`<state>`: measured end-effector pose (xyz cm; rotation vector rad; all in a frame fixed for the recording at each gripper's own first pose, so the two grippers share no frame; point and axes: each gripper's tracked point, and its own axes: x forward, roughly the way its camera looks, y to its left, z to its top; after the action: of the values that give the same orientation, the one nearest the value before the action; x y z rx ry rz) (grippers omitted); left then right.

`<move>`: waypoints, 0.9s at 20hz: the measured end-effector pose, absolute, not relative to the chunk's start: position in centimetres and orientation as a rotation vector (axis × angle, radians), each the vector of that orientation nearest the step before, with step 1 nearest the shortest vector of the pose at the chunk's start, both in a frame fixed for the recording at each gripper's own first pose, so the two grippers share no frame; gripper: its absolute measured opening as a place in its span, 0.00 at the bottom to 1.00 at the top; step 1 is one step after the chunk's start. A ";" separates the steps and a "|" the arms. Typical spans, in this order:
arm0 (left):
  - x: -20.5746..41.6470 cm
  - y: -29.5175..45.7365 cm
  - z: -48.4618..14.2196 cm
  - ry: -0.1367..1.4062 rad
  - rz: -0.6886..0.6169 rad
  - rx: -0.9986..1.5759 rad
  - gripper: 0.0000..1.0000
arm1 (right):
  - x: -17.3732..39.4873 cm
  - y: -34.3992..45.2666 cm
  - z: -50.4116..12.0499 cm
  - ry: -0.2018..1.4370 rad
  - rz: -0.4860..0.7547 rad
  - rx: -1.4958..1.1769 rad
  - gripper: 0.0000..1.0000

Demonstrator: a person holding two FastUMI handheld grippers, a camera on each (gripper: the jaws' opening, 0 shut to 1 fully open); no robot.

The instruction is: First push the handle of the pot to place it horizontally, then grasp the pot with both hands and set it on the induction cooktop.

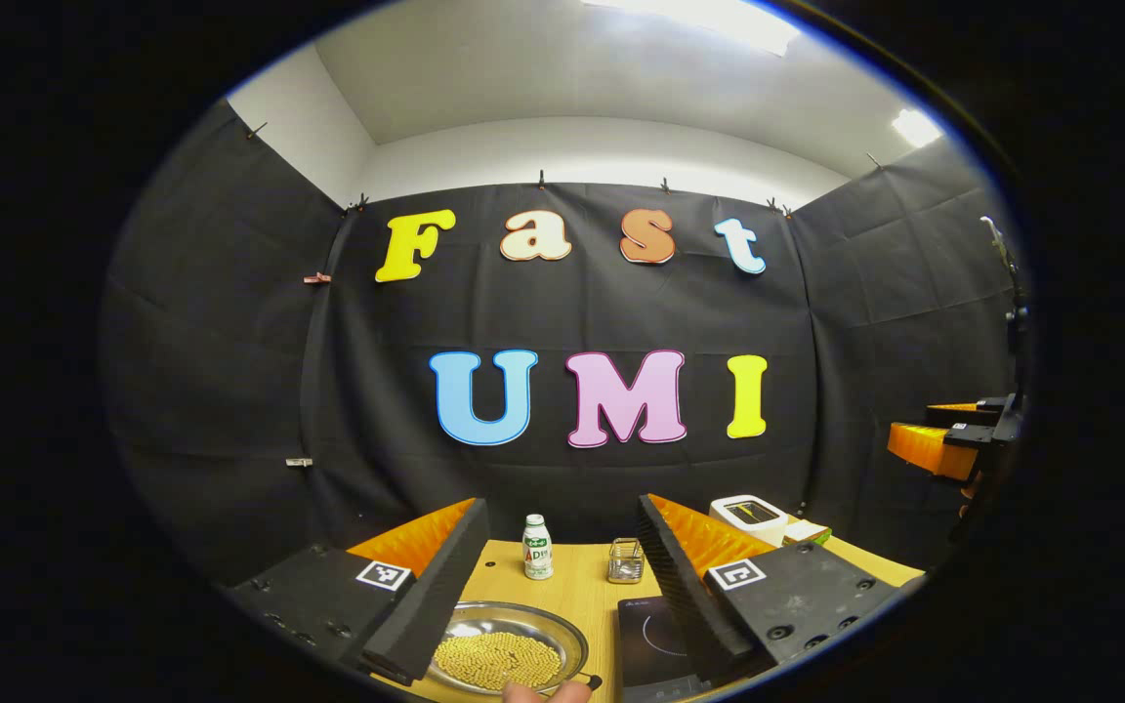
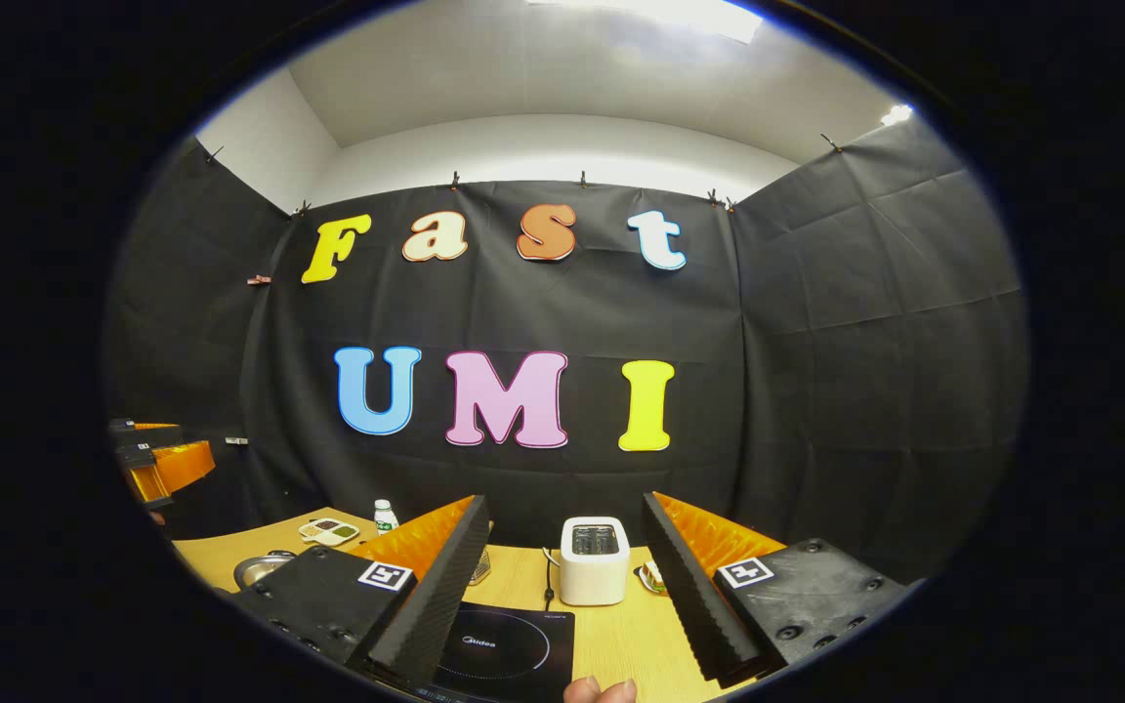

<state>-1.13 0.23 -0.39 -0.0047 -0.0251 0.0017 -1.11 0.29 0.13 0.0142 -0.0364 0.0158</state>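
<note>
In the left gripper view, our left gripper (image 1: 562,576) hangs above the wooden table (image 1: 582,576) with its two fingers spread wide and nothing between them. Low in the gap lies the pot (image 1: 509,646), a shallow metal pan filled with small yellow beads, resting on the table at the bottom edge of the view; we cannot make out its handle clearly. A fingertip (image 1: 543,692) of the person peeks in just below the pot's near rim. Farther back stand a small white bottle (image 1: 537,548) and, to its right, a little wire holder (image 1: 626,560). Right of the pot, partly hidden by the right-hand finger, sits the dark induction cooktop (image 1: 648,640), apart from the pot. Beyond it is a white toaster (image 1: 750,517), and at the far right edge the other gripper shows, held up off the table.

In the right gripper view, the pot's rim (image 2: 260,566) appears at the left, behind the left-hand finger, near a small sectioned dish (image 2: 328,530). Our right gripper (image 2: 562,576) is likewise parted wide and empty, poised over the cooktop, with the toaster straight ahead.
</note>
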 end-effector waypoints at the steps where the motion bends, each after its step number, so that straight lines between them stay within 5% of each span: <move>1: -1.3 0.3 -0.5 -0.026 -0.003 -0.006 0.95 | -1.2 0.3 -0.1 -0.037 0.015 0.016 0.99; 4: -2.0 1.0 -1.4 -0.054 -0.003 0.013 0.95 | -1.9 0.4 -1.0 -0.068 0.029 0.041 0.98; 7: -3.2 1.6 -3.5 -0.063 -0.005 0.015 0.83 | -2.6 0.4 -3.6 -0.078 0.039 0.038 0.98; 11: -4.3 0.1 -9.0 0.023 -0.102 -0.050 0.32 | -3.7 0.9 -7.4 -0.047 0.061 0.057 0.97; 14: -5.0 0.7 -13.0 0.071 -0.135 -0.057 0.05 | -4.5 0.3 -9.6 -0.038 0.054 0.093 0.98; 18: -6.2 1.8 -20.2 0.201 -0.137 -0.002 0.05 | -5.3 -1.2 -12.0 -0.032 0.020 0.061 0.97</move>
<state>-6.21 1.82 -20.20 -0.0019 0.2007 -0.1372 -5.31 -1.25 -12.02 0.0615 -0.0320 0.0201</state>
